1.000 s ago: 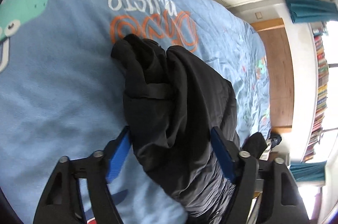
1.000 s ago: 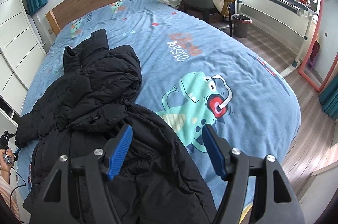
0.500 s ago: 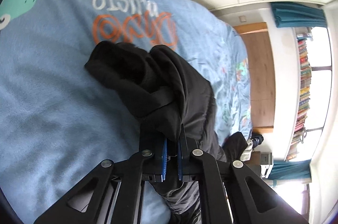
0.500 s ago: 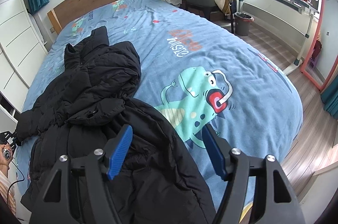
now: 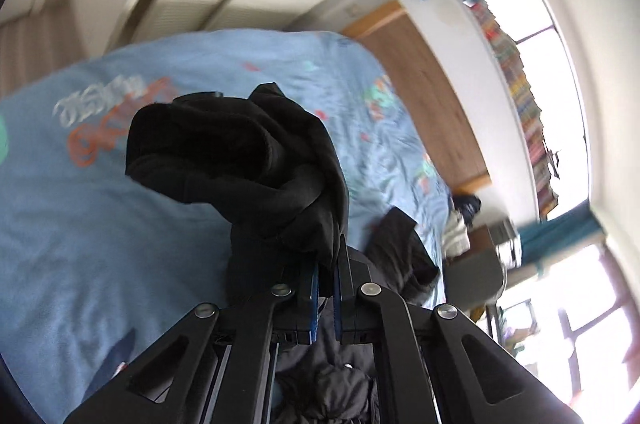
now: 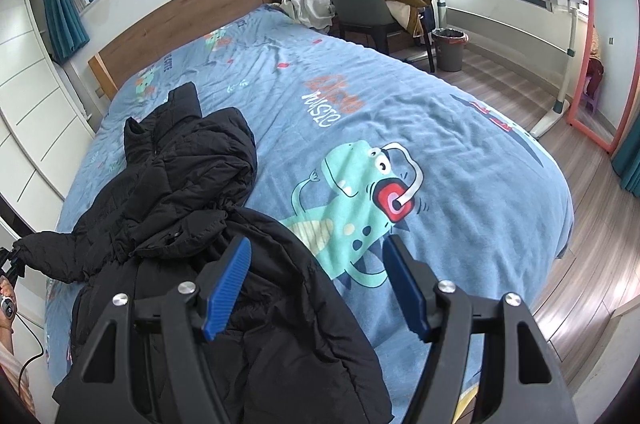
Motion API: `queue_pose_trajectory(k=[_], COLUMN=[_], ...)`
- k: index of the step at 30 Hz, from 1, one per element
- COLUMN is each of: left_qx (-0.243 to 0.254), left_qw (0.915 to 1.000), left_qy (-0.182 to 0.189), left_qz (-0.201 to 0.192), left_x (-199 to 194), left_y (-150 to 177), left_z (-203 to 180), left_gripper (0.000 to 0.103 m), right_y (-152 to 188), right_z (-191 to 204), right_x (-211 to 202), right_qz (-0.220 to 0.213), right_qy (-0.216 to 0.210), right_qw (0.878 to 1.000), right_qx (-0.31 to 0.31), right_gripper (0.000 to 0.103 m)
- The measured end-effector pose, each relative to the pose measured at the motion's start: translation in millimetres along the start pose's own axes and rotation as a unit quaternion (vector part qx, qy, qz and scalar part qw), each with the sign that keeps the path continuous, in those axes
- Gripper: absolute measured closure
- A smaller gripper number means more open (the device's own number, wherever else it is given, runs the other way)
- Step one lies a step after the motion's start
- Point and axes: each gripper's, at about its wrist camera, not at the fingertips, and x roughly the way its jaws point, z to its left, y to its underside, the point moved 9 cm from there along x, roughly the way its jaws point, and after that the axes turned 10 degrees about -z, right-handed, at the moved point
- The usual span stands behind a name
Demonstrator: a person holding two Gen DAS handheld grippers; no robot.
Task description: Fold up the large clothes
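Where black jacket (image 5: 240, 160) bunches: left gripper (image 5: 325, 280) clamped on sleeve. Right gripper (image 6: 316, 284) spread wide above jacket hem, empty.

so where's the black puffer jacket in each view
Left wrist view: black puffer jacket fills the centre, a bunched fold of it pinched in the shut left gripper and raised over the bed.
Right wrist view: black puffer jacket sprawls across the lower left of the bed, partly under the open right gripper.
Shared landmark: the orange and white lettering on the blue bedspread.
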Motion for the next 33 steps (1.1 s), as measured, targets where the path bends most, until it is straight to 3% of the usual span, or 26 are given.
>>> queue_pose_trajectory(k=[9,18,23,33], left_qx=[0.104,0.187,0.227,0.275], left_qw=[0.9934,0.9767,0.9641,0.9399], left_qy=[0.04,0.07,0.066,0.038], left_qz=[0.028,0.079,0.12,0.199], left_x=[3.9,22.0,37.3,59.3], left_y=[48.6,126.8,183.1,295.3], left_z=[-94.5,-164.9,-182.6,-170.7], left_gripper=[0.098,0.099,0.099,0.099], right_y=[5.8,7.8,11.0,19.0], right_z=[-38.3,-79.1,-97.0,-112.7], right_x=[-12.2,-22.3,-22.9,-18.0], right_qz=[-0.02,-0.037,-0.041,-0.037], right_qy=[0.006,0.024,0.024,0.025], right_qw=[0.999,0.997,0.995,0.994], right_qx=[0.035,0.057,0.082,0.096], right_gripper=[0.036,0.036,0.036,0.036])
